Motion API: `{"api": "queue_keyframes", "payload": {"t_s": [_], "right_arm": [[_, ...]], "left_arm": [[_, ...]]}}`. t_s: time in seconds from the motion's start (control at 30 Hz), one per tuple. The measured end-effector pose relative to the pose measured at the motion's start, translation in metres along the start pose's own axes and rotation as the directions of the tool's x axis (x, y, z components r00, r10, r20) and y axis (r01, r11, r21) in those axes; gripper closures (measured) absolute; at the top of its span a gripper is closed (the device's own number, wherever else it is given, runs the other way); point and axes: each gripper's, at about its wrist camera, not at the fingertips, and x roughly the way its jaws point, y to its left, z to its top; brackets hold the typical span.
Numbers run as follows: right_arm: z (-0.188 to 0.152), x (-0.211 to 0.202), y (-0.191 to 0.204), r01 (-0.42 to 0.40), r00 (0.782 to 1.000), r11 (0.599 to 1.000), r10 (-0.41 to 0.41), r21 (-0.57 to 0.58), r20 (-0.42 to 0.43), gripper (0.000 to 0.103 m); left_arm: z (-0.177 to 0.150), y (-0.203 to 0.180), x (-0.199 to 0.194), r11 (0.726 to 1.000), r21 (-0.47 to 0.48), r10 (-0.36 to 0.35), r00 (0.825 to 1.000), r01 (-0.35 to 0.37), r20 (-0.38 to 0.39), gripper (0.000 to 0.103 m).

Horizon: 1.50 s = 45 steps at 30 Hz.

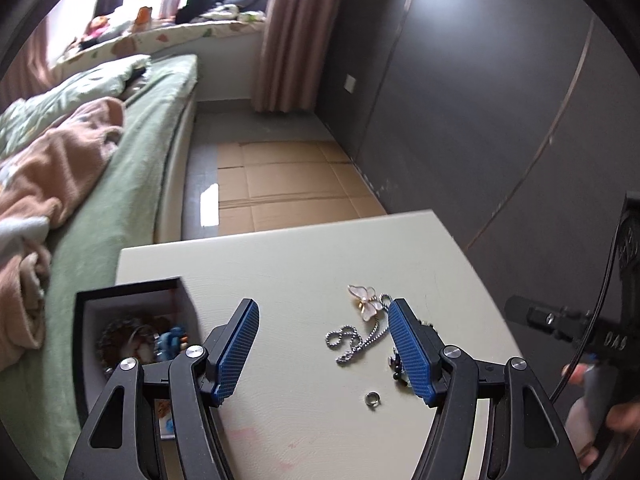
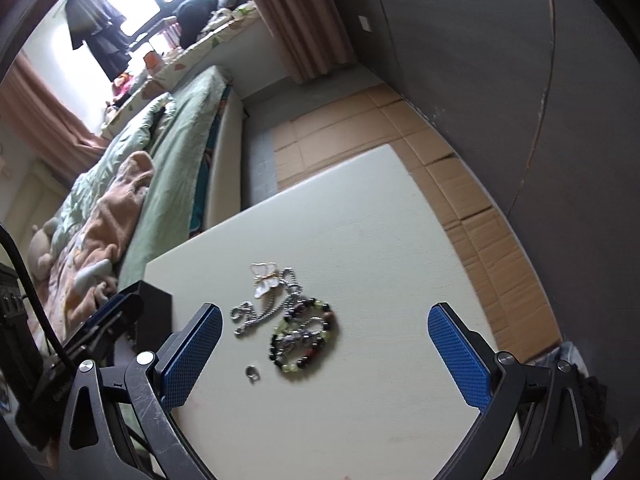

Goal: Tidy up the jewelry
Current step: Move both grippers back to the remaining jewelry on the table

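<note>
On the cream table (image 1: 304, 256) lie a pink butterfly pendant (image 1: 366, 300) on a silver ball chain (image 1: 350, 342), a small metal ring (image 1: 372, 399) and a bead bracelet (image 1: 398, 372), half hidden behind one finger. My left gripper (image 1: 323, 308) hovers open over the chain, nothing between its blue pads. A black jewelry box (image 1: 132, 292) at its left holds several pieces. My right gripper (image 2: 326, 314) is wide open above the butterfly pendant (image 2: 266, 280), chain (image 2: 256, 316), bracelet (image 2: 304, 340) and ring (image 2: 252, 374), touching none.
A bed with a green cover (image 1: 132, 168) and a peach blanket runs along the table's left. Flattened cardboard (image 1: 288, 184) covers the floor beyond the table. A dark wardrobe wall (image 1: 480, 120) stands on the right. A person's hand (image 1: 600, 420) holds the right tool.
</note>
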Motion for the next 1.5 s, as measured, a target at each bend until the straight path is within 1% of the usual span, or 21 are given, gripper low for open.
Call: {"api": "queue_keyframes", "payload": {"t_s": [0.13,0.23,0.33,0.4,0.5,0.57,0.6,0.7,0.77,0.83,0.9,0.93,1.0,1.03,1.13,1.17,1.2,1.3,1.4,1.5], "right_arm": [[0.005,0.007,-0.013,0.026,0.999,0.999,-0.025,0.030,-0.031,0.000],[0.006,0.009,-0.020,0.018,0.999,0.999,-0.016,0.049,-0.041,0.000],[0.008,0.009,-0.028,0.025,0.999,0.998,-0.022,0.065,-0.049,0.000],[0.009,0.009,-0.031,0.029,0.998,0.997,-0.026,0.067,-0.057,0.000],[0.010,0.010,-0.035,0.032,0.997,0.997,-0.028,0.066,-0.069,0.000],[0.011,0.010,-0.038,0.040,0.997,0.996,-0.035,0.074,-0.073,0.000],[0.011,0.008,-0.041,0.038,0.997,0.996,-0.033,0.080,-0.072,0.000],[0.013,0.004,-0.048,0.031,0.998,0.994,-0.025,0.100,-0.063,0.000],[0.013,0.002,-0.051,0.031,0.998,0.994,-0.025,0.108,-0.059,0.000],[0.015,0.001,-0.055,0.028,0.998,0.993,-0.021,0.116,-0.057,0.000],[0.014,0.000,-0.056,0.025,0.998,0.992,-0.018,0.122,-0.058,0.000],[0.015,0.001,-0.056,0.024,0.998,0.992,-0.017,0.123,-0.058,0.000],[0.015,-0.001,-0.057,0.022,0.998,0.992,-0.015,0.125,-0.056,0.000],[0.015,-0.002,-0.056,0.021,0.998,0.992,-0.014,0.124,-0.054,0.000],[0.014,-0.003,-0.053,0.022,0.999,0.994,-0.017,0.109,-0.052,0.000],[0.014,-0.003,-0.052,0.025,0.998,0.994,-0.020,0.108,-0.053,0.000],[0.014,-0.002,-0.052,0.030,0.998,0.994,-0.024,0.106,-0.056,0.000],[0.014,0.000,-0.053,0.041,0.998,0.993,-0.035,0.109,-0.061,0.000],[0.015,0.000,-0.052,0.031,0.998,0.994,-0.025,0.107,-0.059,0.000],[0.014,0.000,-0.048,0.028,0.998,0.996,-0.022,0.090,-0.063,0.000]], "left_arm": [[-0.004,-0.017,0.021,0.991,0.126,0.045,0.997,-0.037,-0.059,0.035],[-0.009,-0.025,0.038,0.983,0.176,0.061,0.993,-0.042,-0.104,0.035],[-0.012,-0.033,0.055,0.971,0.230,0.090,0.986,-0.057,-0.137,0.035],[-0.013,-0.038,0.062,0.968,0.249,0.082,0.985,-0.042,-0.152,0.035],[-0.015,-0.045,0.074,0.957,0.286,0.106,0.980,-0.054,-0.168,0.035],[-0.015,-0.049,0.084,0.954,0.296,0.099,0.976,-0.038,-0.195,0.035],[-0.015,-0.050,0.089,0.953,0.299,0.104,0.974,-0.039,-0.203,0.037],[-0.012,-0.050,0.100,0.948,0.309,0.146,0.968,-0.077,-0.205,0.040],[-0.009,-0.050,0.105,0.951,0.303,0.137,0.968,-0.069,-0.211,0.041],[-0.006,-0.050,0.110,0.948,0.306,0.156,0.967,-0.089,-0.203,0.044],[-0.002,-0.051,0.113,0.950,0.300,0.147,0.968,-0.081,-0.204,0.045],[-0.002,-0.053,0.114,0.947,0.312,0.142,0.968,-0.072,-0.208,0.045],[-0.002,-0.058,0.118,0.934,0.348,0.161,0.966,-0.083,-0.201,0.045],[-0.001,-0.060,0.119,0.931,0.354,0.162,0.968,-0.085,-0.194,0.045],[0.002,-0.058,0.123,0.937,0.343,0.147,0.968,-0.071,-0.201,0.046],[0.003,-0.058,0.123,0.940,0.336,0.135,0.970,-0.061,-0.203,0.051],[0.003,-0.058,0.123,0.943,0.329,0.114,0.972,-0.041,-0.207,0.059],[0.002,-0.060,0.122,0.941,0.337,0.109,0.974,-0.037,-0.197,0.059],[0.000,-0.059,0.121,0.942,0.334,0.103,0.976,-0.033,-0.194,0.059],[-0.004,-0.056,0.115,0.943,0.328,0.111,0.977,-0.045,-0.185,0.059]]}}
